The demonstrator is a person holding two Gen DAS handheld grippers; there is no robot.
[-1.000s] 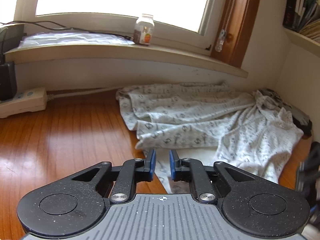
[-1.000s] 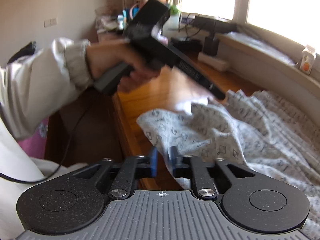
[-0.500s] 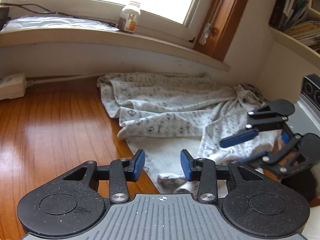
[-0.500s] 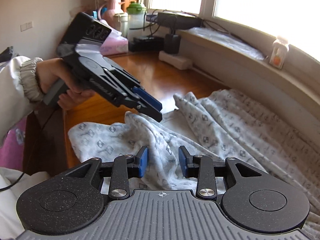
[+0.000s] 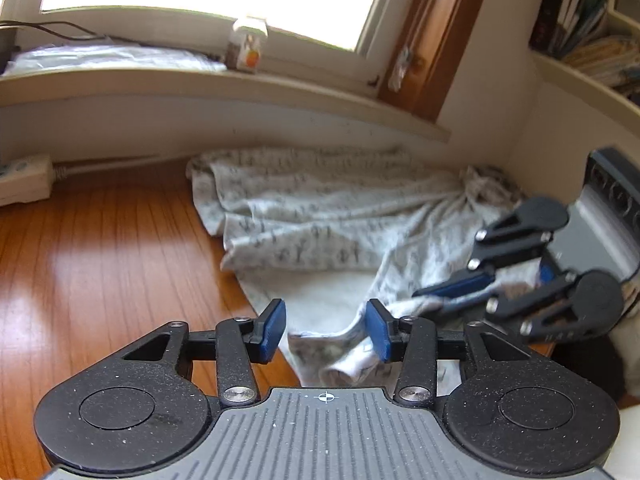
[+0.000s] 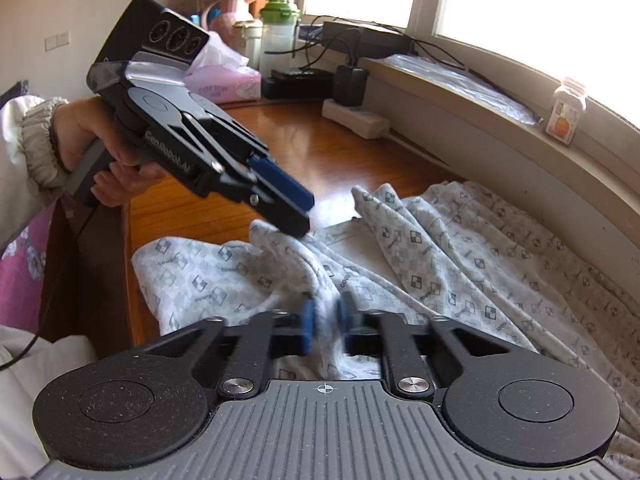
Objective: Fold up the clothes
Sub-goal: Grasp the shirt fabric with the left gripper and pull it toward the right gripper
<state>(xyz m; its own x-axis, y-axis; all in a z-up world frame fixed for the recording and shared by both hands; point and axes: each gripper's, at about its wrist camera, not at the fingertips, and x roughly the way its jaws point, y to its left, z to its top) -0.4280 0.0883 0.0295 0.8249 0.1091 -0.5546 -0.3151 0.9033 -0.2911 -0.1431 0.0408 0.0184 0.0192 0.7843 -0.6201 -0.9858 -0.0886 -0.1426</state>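
Note:
A white garment with a grey check print point(image 5: 320, 216) lies crumpled on the wooden table point(image 5: 100, 280), reaching back to the wall under the window. My left gripper point(image 5: 326, 320) hovers open over the garment's near hem, and a rolled bit of cloth lies below its right finger. In the right wrist view the same left gripper point(image 6: 302, 216) points down at a raised ridge of the garment point(image 6: 460, 264). My right gripper point(image 6: 326, 316) is closing, its blurred pads pinching a fold of cloth. The left wrist view shows the right gripper point(image 5: 436, 298) nipping the garment's right side.
A power strip point(image 5: 24, 178) lies against the wall at the left. A small bottle point(image 5: 246, 46) stands on the window sill. Books fill a shelf point(image 5: 580, 28) at the right. A pink tissue box point(image 6: 224, 86), jars and chargers crowd the table's far end. The table edge point(image 6: 128, 260) runs near the person's hand point(image 6: 100, 152).
My left jaws went from nearly shut to open. The right gripper moved in over the garment and its jaws closed onto a fold.

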